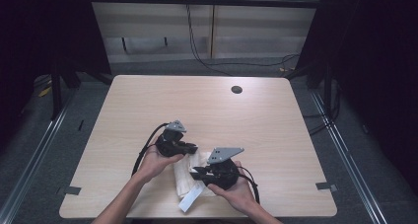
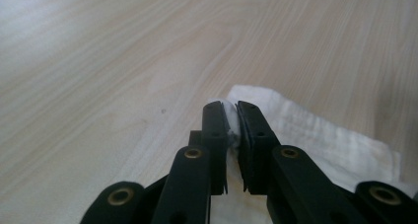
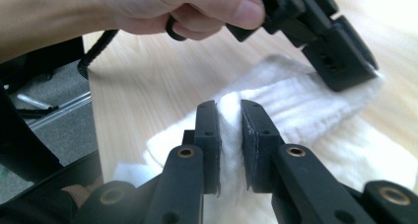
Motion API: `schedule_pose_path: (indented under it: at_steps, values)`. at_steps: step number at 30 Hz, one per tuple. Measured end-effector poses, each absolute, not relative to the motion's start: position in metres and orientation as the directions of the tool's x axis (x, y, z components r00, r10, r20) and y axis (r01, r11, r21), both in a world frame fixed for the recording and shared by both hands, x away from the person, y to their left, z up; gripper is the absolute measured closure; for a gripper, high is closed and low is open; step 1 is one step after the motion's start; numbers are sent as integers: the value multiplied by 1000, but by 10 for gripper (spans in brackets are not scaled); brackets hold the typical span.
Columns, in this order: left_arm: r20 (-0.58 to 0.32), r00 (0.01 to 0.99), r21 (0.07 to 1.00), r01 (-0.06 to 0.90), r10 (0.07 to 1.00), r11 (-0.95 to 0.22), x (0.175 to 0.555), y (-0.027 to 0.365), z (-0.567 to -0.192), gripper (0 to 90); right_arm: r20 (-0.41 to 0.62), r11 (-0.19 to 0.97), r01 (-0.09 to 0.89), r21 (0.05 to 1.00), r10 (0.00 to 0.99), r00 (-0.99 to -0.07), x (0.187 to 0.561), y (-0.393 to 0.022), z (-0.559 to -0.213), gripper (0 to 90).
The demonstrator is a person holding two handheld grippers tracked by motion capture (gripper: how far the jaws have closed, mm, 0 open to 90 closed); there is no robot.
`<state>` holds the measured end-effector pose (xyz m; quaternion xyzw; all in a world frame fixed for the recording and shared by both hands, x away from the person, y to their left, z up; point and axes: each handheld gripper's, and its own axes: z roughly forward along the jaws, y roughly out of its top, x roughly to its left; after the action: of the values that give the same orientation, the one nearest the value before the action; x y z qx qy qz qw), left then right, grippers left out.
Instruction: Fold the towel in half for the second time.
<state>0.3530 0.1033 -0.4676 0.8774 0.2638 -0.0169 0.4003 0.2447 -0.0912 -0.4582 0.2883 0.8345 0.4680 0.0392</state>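
Both tongs are closed on the same white cloth (image 1: 190, 177), each with its jaws almost together and only a thin fold of fabric between the pads. In the left gripper view, the left gripper (image 2: 233, 123) pinches one edge of the cloth (image 2: 315, 140), and the fabric shows as a pale strip in the narrow gap. In the right gripper view, the right gripper (image 3: 229, 120) holds a raised ridge of the cloth (image 3: 296, 100), a little thicker there, so its jaws stand slightly wider apart. Farther off in that view the left gripper (image 3: 340, 61) presses its own end of the fabric, with the person's hand (image 3: 187, 7) around its handle.

The cloth lies near the front edge of the table (image 1: 197, 100), between the two hands, partly folded into a thick bundle. A white tag or strip (image 1: 190, 200) sticks out at its near side.

I judge that two separate grips are taken so that the cloth can be stretched or folded evenly; one grip alone would let it hang and bunch. The table beyond has one round cable hole (image 1: 236, 90), well apart from the work.
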Motion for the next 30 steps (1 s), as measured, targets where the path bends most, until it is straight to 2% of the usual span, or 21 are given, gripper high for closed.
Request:
schedule_pose_path:
  at_steps: [13, 19, 23, 26, 30]
  values:
    - [-260, 861, 678, 485, 437, -552, 355, 85, -487, 797, 224, 428, 510, 746, 559, -798, 243, -116, -481, 732]
    - [-262, 868, 689, 474, 422, -548, 353, 79, -486, 756, 226, 408, 513, 755, 572, -788, 241, -125, -479, 659]
    - [-254, 872, 705, 463, 418, -538, 350, 77, -482, 649, 226, 414, 524, 744, 581, -782, 241, -127, -483, 591]
    - [-264, 870, 715, 466, 416, -521, 349, 78, -478, 586, 215, 433, 517, 738, 576, -789, 241, -130, -484, 586]
    - [-258, 872, 736, 457, 416, -500, 348, 80, -471, 544, 236, 428, 537, 727, 579, -781, 241, -134, -487, 543]
